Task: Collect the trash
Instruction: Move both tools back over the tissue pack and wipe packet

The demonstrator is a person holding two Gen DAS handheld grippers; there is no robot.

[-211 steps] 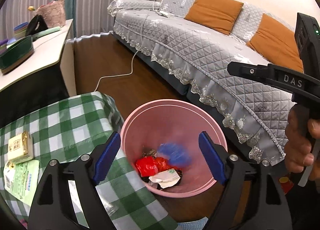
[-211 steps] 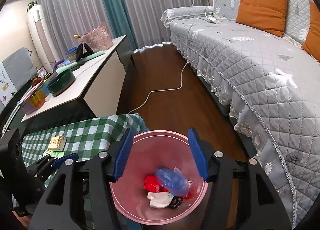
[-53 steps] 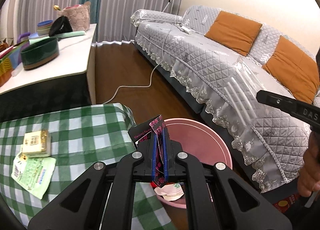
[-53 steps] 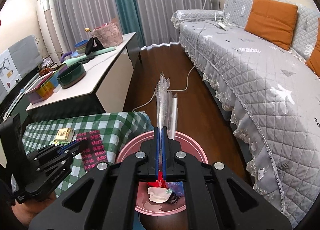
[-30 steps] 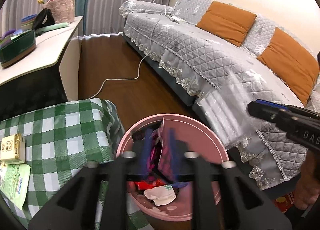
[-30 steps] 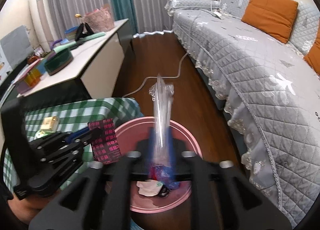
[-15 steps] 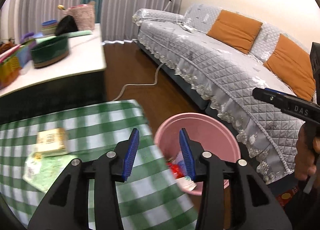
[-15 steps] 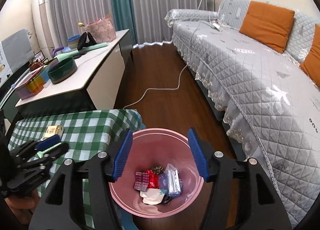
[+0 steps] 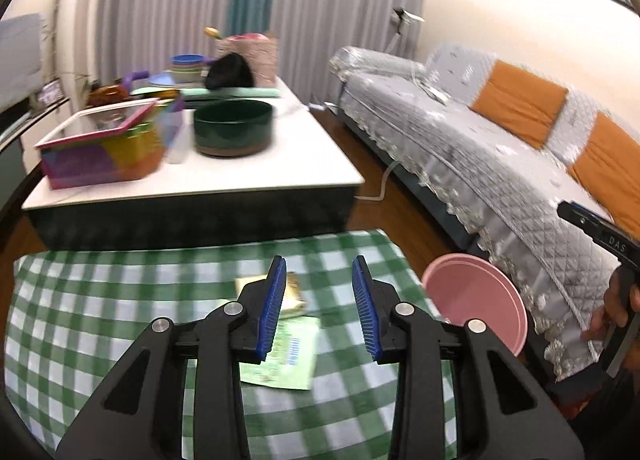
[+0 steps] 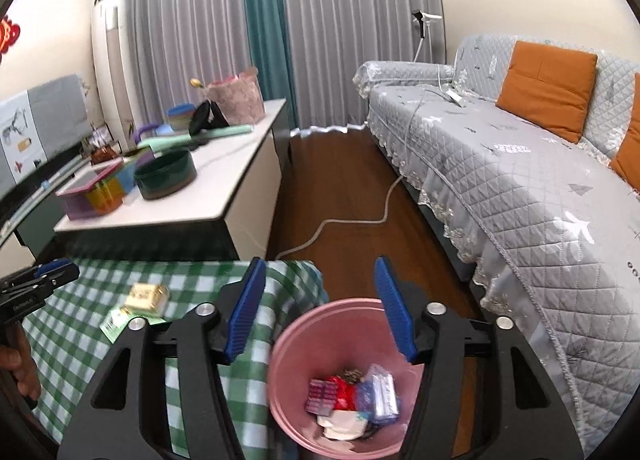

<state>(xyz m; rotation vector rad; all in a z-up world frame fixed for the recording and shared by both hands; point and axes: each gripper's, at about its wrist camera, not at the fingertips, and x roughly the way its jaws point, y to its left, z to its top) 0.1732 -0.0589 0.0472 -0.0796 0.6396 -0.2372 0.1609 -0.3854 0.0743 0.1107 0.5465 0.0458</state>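
Note:
My left gripper (image 9: 318, 308) hovers over the green checked table (image 9: 100, 320), its jaws closing with nothing between them. Beyond its pads lie a small yellow box (image 9: 294, 292) and a flat green packet (image 9: 288, 356). The pink bin (image 9: 476, 300) stands off the table's right end. My right gripper (image 10: 320, 308) hangs above the bin's rim (image 10: 288, 340), jaws also closing on nothing. In the bin lie a pink packet (image 10: 322, 396), a clear bag (image 10: 384, 396) and white paper (image 10: 344, 424). The yellow box (image 10: 146, 296) shows left of it.
A white low table (image 9: 248, 176) behind carries a dark green bowl (image 9: 234, 132), a coloured box (image 9: 104, 152) and a pink basket. A grey quilted sofa (image 10: 520, 180) with orange cushions runs along the right. A white cable (image 10: 352, 220) crosses the wooden floor.
Both grippers let their trash drop into the bin and opened. The left one then swung left over the checked table; the right one rose a little above the bin.

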